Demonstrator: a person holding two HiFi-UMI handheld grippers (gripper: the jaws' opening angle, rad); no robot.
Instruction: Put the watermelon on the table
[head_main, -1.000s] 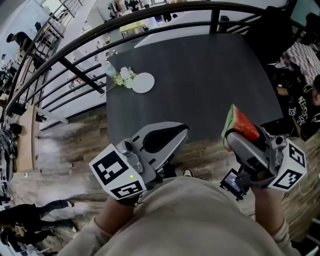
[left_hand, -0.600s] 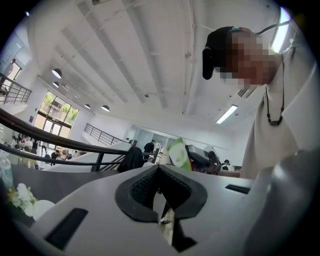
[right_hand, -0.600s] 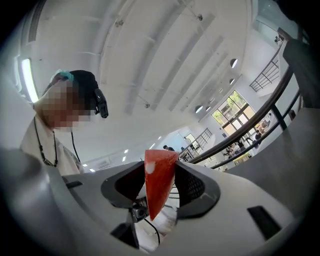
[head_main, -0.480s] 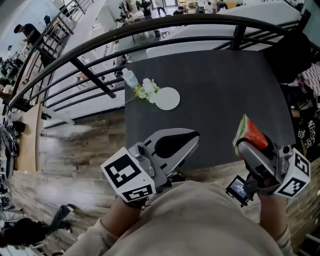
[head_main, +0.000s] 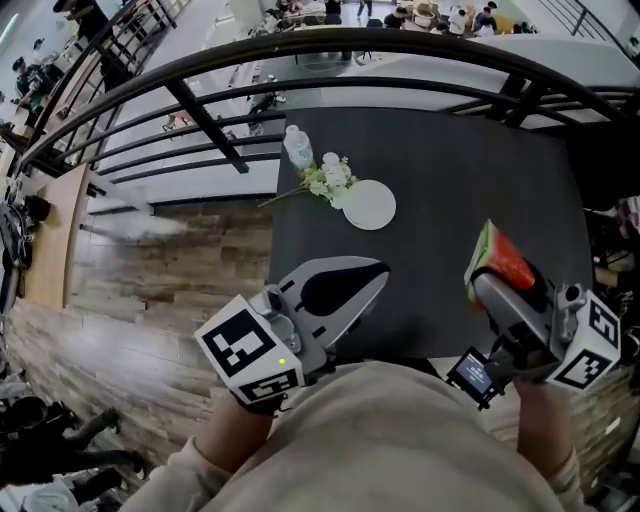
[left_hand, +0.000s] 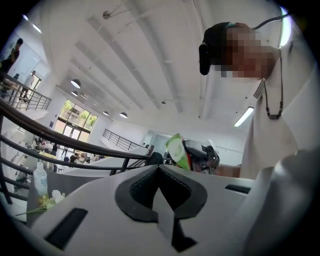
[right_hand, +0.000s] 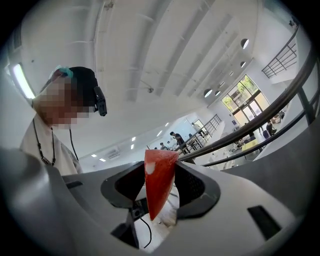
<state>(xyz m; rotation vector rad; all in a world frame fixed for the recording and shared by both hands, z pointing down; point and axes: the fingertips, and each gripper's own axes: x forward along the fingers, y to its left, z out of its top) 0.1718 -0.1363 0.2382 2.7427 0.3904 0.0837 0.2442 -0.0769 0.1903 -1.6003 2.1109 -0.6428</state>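
Right claw (head_main: 492, 285) clamped on the red, green-rinded watermelon wedge (head_main: 503, 258), which is held above the near right part of the dark grey square desk (head_main: 450, 160) (not resting on it). Left claw (head_main: 376, 272) empty, tips together, over the desk's near edge. Small round white plate (head_main: 370, 204) lies farther back.

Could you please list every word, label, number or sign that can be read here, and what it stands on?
None can be read.
The marker cube on the left gripper and the marker cube on the right gripper: square patterns only, no letters.
The small screen below the right gripper: too small to read.
Label on the bottle: too small to read.
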